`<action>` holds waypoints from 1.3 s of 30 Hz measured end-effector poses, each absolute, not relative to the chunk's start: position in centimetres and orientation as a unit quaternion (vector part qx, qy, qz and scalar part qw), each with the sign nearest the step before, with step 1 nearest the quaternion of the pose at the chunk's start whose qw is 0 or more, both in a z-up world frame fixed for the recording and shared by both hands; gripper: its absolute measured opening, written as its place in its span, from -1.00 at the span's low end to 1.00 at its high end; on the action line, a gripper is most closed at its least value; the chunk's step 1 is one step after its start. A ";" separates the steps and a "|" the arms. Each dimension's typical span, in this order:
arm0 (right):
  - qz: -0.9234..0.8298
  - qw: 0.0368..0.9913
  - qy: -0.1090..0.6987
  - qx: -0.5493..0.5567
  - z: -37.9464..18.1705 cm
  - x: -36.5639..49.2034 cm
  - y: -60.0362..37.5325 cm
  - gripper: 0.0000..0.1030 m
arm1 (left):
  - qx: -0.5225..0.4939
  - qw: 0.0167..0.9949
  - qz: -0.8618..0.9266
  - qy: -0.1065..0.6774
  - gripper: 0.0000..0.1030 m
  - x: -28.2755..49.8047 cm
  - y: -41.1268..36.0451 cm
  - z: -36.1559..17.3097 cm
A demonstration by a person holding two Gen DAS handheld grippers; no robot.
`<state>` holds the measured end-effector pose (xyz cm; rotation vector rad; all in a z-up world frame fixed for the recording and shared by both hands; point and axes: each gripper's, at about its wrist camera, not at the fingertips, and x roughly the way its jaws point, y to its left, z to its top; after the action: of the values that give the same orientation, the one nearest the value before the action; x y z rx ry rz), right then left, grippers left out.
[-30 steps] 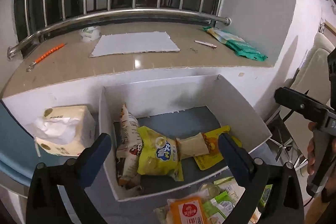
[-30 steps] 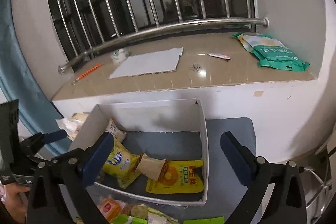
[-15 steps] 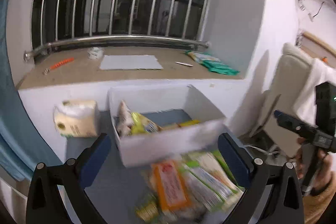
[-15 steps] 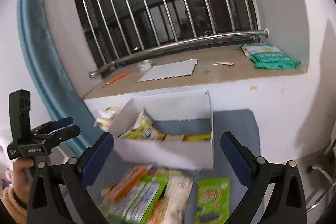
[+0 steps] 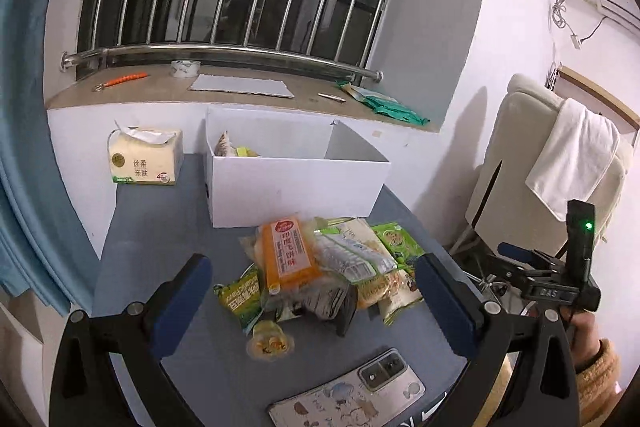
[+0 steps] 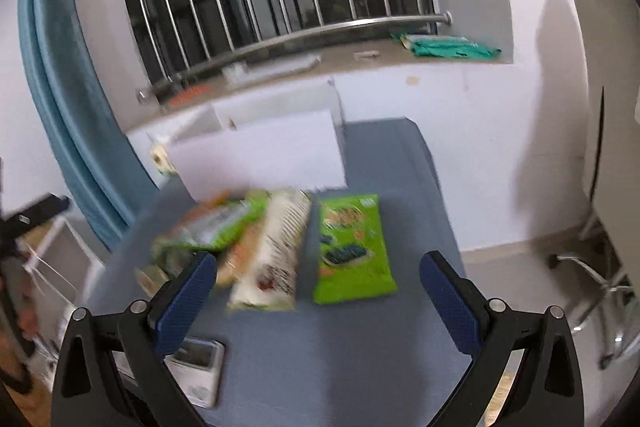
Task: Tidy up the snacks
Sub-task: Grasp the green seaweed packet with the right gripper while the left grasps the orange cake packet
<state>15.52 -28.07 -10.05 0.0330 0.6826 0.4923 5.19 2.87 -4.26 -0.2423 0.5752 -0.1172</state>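
A pile of snack packets (image 5: 324, 267) lies on the grey-blue table, topped by an orange packet (image 5: 289, 253). Behind it stands a white box (image 5: 296, 179) with a few snacks inside. My left gripper (image 5: 314, 307) is open and empty, held above the near side of the pile. My right gripper (image 6: 318, 297) is open and empty, above a green packet (image 6: 350, 247) and a white packet (image 6: 272, 251); this view is blurred. The right gripper also shows in the left wrist view (image 5: 536, 263) at the right.
A phone (image 5: 348, 393) lies at the table's near edge. A tissue pack (image 5: 144, 157) stands left of the box. A windowsill (image 5: 240, 91) with a grey sheet, tape and green bags runs behind. A chair with a towel (image 5: 572, 155) stands at the right.
Both grippers have pulled back and down from over the box to the near side of the table. The snack pile and phone have come into view. Both stay open.
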 end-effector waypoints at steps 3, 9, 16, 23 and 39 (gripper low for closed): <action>0.234 0.909 0.343 0.011 -10.6 16.8 -27.5 1.00 | -0.122 0.948 -0.060 0.288 1.00 4.9 3.0 -4.7; 0.227 0.896 0.377 -0.056 -12.8 19.9 -24.6 1.00 | -0.118 0.946 -0.060 0.297 1.00 4.6 2.9 -5.4; 0.207 0.876 0.427 -0.087 -16.7 25.6 -22.8 1.00 | -0.123 0.942 -0.058 0.306 1.00 4.8 3.4 -6.0; 0.193 0.853 0.471 -0.116 -19.5 27.6 -22.1 0.85 | -0.129 0.938 -0.056 0.318 1.00 5.2 3.6 -6.9; 0.238 0.886 0.398 -0.020 -14.0 21.6 -26.9 0.36 | -0.166 0.882 -0.108 0.427 1.00 16.2 3.9 -10.9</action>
<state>21.57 -26.89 -13.96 -0.0407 0.8282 0.4943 16.18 3.93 -10.86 -0.3459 0.8892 -0.2258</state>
